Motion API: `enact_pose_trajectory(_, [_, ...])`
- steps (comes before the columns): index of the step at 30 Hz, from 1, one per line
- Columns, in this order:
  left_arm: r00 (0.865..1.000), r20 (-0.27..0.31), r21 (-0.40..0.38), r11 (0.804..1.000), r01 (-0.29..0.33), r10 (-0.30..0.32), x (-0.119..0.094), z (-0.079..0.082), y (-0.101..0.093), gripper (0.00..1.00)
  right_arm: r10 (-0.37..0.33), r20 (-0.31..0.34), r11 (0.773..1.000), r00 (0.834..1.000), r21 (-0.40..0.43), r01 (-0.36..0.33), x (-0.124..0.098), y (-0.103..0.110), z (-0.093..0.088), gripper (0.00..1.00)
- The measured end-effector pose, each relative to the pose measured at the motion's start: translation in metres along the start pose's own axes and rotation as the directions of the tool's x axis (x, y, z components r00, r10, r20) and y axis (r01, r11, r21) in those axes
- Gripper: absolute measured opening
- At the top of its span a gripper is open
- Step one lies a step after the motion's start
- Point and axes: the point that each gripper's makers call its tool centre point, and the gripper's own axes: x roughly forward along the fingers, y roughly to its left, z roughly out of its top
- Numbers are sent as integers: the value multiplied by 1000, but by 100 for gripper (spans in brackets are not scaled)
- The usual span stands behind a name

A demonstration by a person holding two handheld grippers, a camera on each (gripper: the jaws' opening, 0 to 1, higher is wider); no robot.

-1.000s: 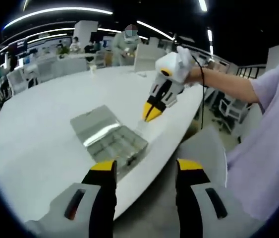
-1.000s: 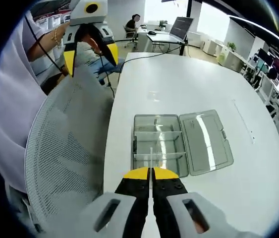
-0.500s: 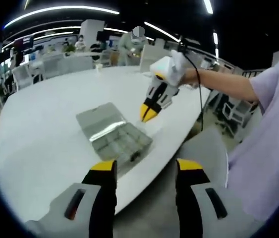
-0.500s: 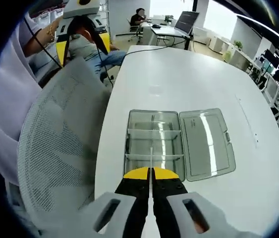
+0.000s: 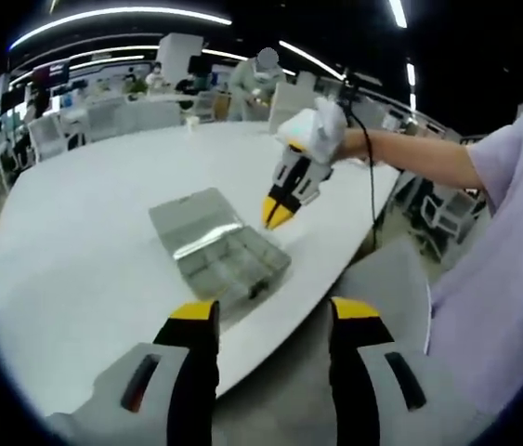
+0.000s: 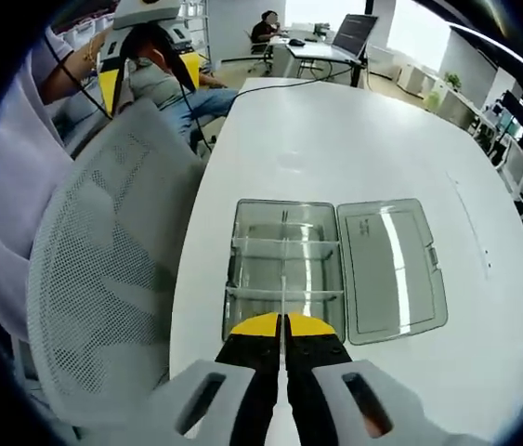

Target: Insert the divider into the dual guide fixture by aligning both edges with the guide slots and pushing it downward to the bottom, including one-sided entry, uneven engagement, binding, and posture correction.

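- one clear compartment box [image 6: 284, 269], lid open
- one thin clear divider [image 6: 282, 295]
- two cross partitions seated in the box
- two grippers [image 6: 282, 325] [image 5: 263, 311]
- one mesh chair [image 6: 103, 269]
- one white table [image 6: 335, 139]

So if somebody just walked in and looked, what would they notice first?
Probably the clear plastic box lying on the big white table, with its lid flopped open flat beside it and thin walls inside. Right above it the right tool has its yellow-tipped jaws pinched shut on a thin see-through divider. The left tool waits open off the table's edge, over a grey mesh chair.
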Motion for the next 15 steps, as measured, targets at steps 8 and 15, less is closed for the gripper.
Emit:
enact_pose_trajectory(8, [1000,-2,-13,1000,-10,10,-1,-2,3,45,7,-2,1000,1000,8,-7,1,-2,-1,0])
enact_pose_trajectory(15, [1000,-1,-19,1000,-9,9,0,-3,4,45,5,-10,1000,1000,2,-5,2,-2,-2,0])
